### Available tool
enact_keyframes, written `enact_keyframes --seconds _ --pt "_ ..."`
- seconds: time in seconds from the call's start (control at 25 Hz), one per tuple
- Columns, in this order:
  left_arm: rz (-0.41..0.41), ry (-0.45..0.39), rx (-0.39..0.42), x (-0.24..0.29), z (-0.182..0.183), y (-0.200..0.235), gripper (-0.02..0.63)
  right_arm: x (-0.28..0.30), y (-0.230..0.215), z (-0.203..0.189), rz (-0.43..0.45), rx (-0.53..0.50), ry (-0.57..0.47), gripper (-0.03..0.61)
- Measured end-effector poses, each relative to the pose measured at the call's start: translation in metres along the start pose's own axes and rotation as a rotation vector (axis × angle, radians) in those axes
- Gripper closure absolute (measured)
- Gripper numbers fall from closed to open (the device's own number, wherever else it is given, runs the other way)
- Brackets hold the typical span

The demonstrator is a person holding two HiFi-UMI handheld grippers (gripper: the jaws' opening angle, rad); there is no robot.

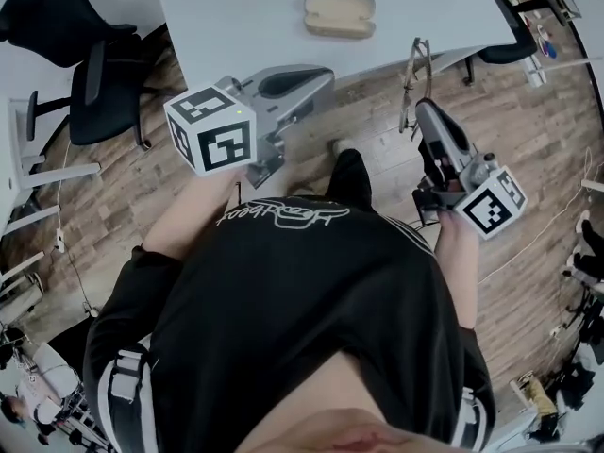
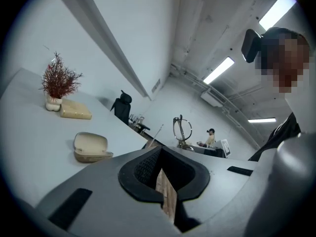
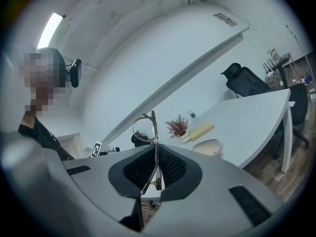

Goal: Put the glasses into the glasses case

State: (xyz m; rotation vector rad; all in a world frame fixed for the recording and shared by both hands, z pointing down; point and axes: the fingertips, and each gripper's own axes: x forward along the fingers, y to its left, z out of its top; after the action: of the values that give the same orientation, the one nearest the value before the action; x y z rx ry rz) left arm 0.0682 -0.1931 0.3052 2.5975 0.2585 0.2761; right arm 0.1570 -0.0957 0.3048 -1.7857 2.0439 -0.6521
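The beige glasses case point(image 1: 340, 12) lies with its lid raised on the white table point(image 1: 236, 17), far from both grippers. In the left gripper view the case point(image 2: 91, 147) is at the left, and in the right gripper view the case point(image 3: 207, 146) is ahead on the right. My right gripper point(image 1: 423, 111) hangs over the floor just off the table's near edge, shut on thin metal-framed glasses point(image 1: 415, 74) that stand upright above the jaws. The glasses point(image 3: 148, 132) are pinched between the black pads of this gripper point(image 3: 155, 169). My left gripper point(image 1: 316, 78) is at the table edge, shut and empty point(image 2: 160, 169).
A red dried plant point(image 2: 59, 83) and a long beige box point(image 2: 75, 110) stand at the table's far side. Black office chairs point(image 1: 85, 74) stand on the wood floor to the left. Cables and clutter lie at the right edge of the room.
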Motion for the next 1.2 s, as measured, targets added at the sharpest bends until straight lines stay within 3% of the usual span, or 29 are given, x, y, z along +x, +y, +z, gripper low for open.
enact_keyframes --seconds 0.24,0.68,1.2 --pt "0.136 -0.046 -0.056 0.021 0.015 0.045 0.609 0.051 -0.046 0.025 0.106 -0.014 0.093 0.555" --pt "0.284 -0.103 -0.088 0.058 0.048 0.099 0.609 0.124 -0.109 0.058 0.243 -0.025 0.197 0.555" --pt "0.467 -0.197 -0.185 0.056 0.043 0.152 0.609 0.201 -0.148 0.059 0.378 -0.11 0.359 0.555"
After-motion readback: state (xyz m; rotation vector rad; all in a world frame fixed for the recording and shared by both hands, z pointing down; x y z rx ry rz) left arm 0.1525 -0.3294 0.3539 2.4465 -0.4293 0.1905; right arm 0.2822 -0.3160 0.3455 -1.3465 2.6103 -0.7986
